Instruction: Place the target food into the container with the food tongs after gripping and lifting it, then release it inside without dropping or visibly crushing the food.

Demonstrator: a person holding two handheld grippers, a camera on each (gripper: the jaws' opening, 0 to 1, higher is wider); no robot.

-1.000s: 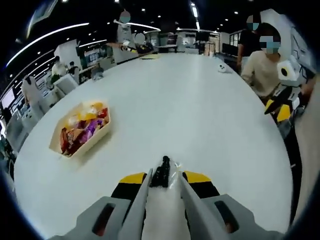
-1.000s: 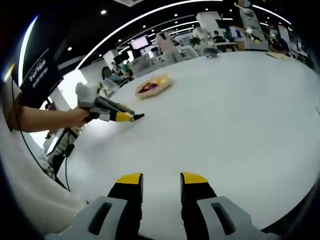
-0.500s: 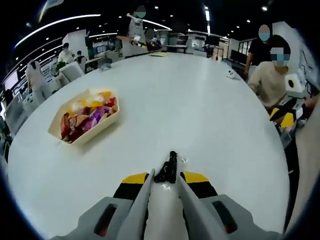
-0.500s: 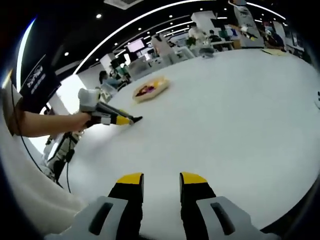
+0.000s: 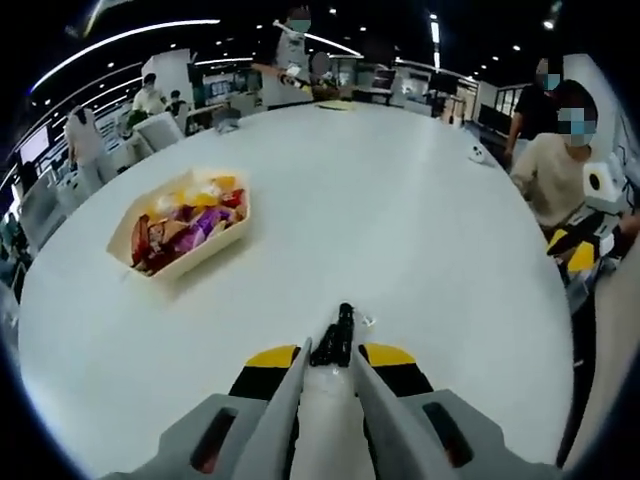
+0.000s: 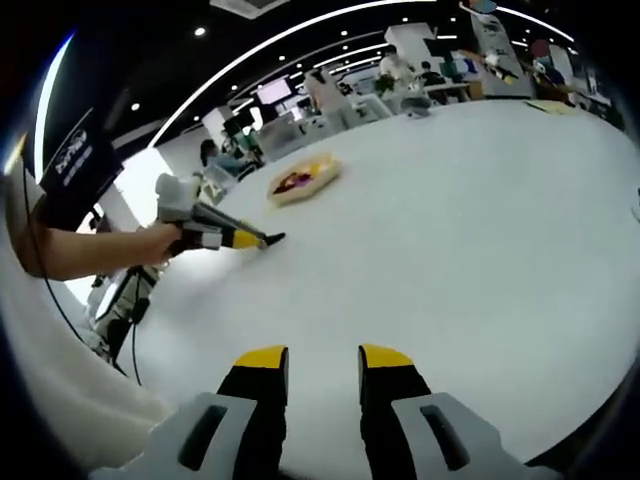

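The left gripper was clamped on black tongs, aimed toward the tray of snack packets well ahead on the table; nothing lifted yet. The right gripper hung open, idle

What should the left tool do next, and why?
Probably carry on toward the tray of snack packets. The left tool is shut on black food tongs whose tips show nothing gripped, and the tray sits ahead and to the left on the white table.
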